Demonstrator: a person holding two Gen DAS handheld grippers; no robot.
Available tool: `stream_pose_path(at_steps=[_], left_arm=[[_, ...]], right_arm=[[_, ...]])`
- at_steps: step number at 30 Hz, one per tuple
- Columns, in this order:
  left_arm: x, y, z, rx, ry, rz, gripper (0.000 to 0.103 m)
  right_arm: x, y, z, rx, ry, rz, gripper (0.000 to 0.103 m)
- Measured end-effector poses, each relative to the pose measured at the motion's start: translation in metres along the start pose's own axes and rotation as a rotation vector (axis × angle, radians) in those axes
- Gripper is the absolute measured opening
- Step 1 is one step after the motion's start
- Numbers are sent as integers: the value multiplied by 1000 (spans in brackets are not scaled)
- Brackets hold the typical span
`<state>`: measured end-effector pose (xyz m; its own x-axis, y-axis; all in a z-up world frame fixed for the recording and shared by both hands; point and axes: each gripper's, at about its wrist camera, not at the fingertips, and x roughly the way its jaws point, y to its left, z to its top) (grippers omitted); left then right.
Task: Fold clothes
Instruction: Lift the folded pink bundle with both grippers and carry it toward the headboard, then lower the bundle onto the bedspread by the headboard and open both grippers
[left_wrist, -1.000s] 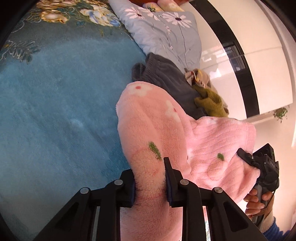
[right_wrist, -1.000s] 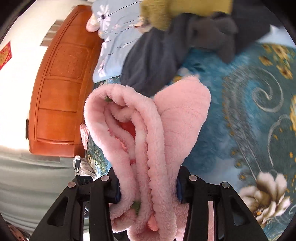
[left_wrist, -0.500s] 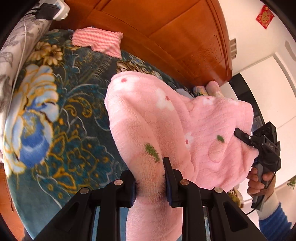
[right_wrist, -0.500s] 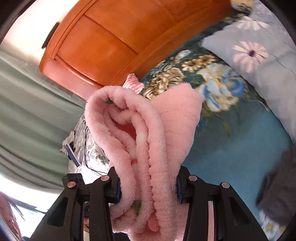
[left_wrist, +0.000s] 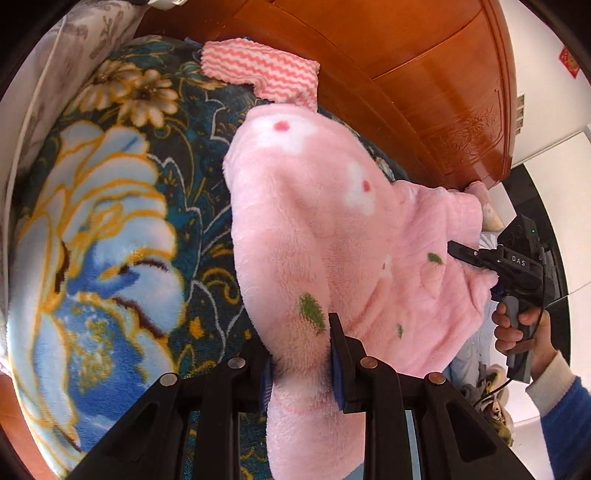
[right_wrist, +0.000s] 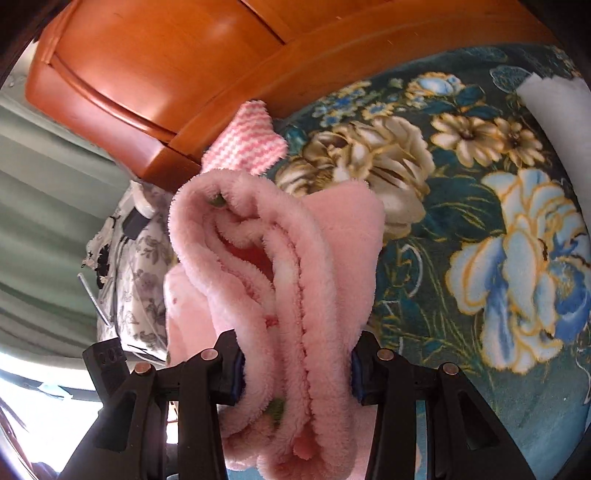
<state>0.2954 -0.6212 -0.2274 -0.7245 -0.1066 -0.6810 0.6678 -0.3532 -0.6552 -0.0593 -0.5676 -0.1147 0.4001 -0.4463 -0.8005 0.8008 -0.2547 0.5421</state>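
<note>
Left wrist view, both grippers' fingers (left_wrist: 338, 354) clamping pink fleece garment (left_wrist: 332, 236), above floral blanket (left_wrist: 110, 229)

left gripper (left_wrist: 301, 363): black plastic arms, round silver screws, blue pads (left_wrist: 337, 382), right gripper (left_wrist: 476, 256): black body marked "das" in white, small green light, grey handle, thin black cable, bare hand (left_wrist: 517, 328), cream cuff, blue sleeve (left_wrist: 565, 417)
</note>
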Motion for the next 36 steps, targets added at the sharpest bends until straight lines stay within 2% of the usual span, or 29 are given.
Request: stream_pose_path(at_steps=[4,7,11,14,16,18,20,23,26,28,31,34,36], left_arm=[[2,6,-5,-25,-10,-22,28],[-10,-2,-7,-36,-33,-48,27],[-25,-21,-6,18,-78,-64,27],[-19,-22,-8,31,-64,-41,26],[-15,-12,-16,8,-24,-9,27],[-18,-5,-20,-12,-21,-20,28],[-28,0,-21,-14,-20,-27,32],[-47,4,-19,-15,-27,-22,33],[-67,-2,-8,33,-81,19,34],[-77,-13,1,87,-116,58,39],[-70,-42,20,184,-130,41,42],[-55,-72,38,266,-137,15,42],[-36,-82,49,291,-128,36,42]], right_arm=[[16,-39,-5,97,16,-30,45],[17,-43,-8,104,8,-35,45],[0,-22,8,33,-32,-16,45],[-15,-10,22,-15,-71,-21,45],[-10,-13,27,-1,-38,-48,46],[0,-17,25,3,24,-100,47],[5,-18,19,-22,37,-127,50],[-10,-23,13,-27,-27,-70,54],[-38,-23,8,-22,-97,-104,55],[-61,-20,6,-10,-170,-128,55],[-90,-3,3,-20,-281,-165,55],[-78,31,-3,-129,-266,-148,55],[-52,49,-6,-205,-197,-164,55]])
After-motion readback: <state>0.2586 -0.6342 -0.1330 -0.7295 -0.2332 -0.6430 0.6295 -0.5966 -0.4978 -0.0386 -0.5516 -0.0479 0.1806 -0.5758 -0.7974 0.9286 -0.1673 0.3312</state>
